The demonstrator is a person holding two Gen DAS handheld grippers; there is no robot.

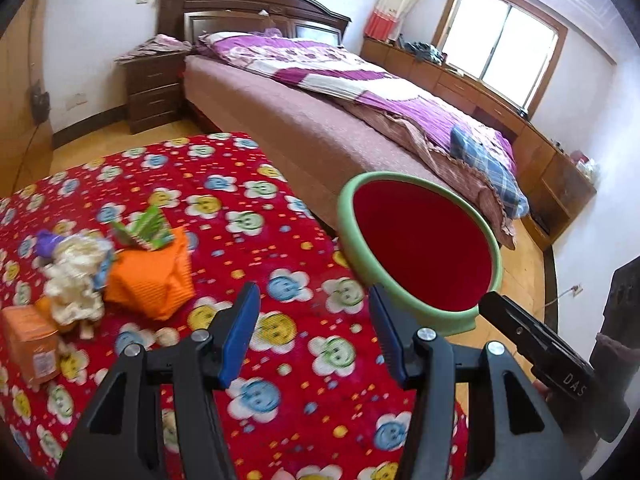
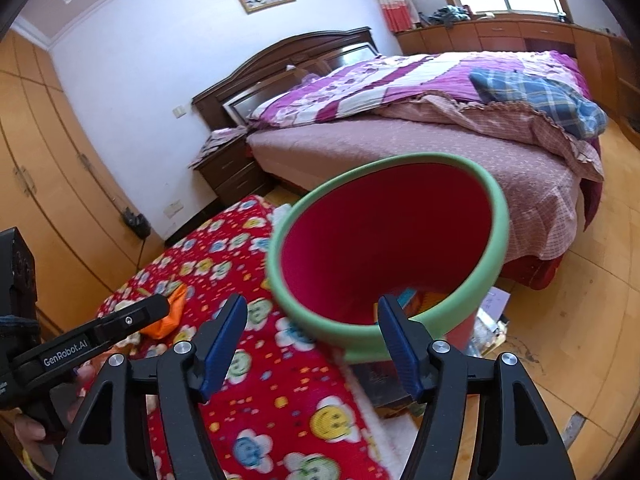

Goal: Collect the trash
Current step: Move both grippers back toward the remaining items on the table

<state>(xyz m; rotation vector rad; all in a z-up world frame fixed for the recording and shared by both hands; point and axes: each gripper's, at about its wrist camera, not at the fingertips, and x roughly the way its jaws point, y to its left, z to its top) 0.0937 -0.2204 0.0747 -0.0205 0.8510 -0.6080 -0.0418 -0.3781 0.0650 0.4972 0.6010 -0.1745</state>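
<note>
With both the left gripper (image 1: 314,336) and right gripper (image 2: 312,344) jaws half open and empty, the bin (image 2: 496,216) at the table (image 1: 248,184) edge could be knocked over.

Two markings are reading clearly. White lettering "GenRobot.AI" is showing on the black body of the left gripper (image 2: 100,336), seen to the left of the right gripper's fingers. The white letters "DAS" are showing on the black body of the right gripper (image 1: 536,344), to the right of the left gripper's fingers. Print on the orange box (image 1: 30,344) is staying too blurred to read.
</note>
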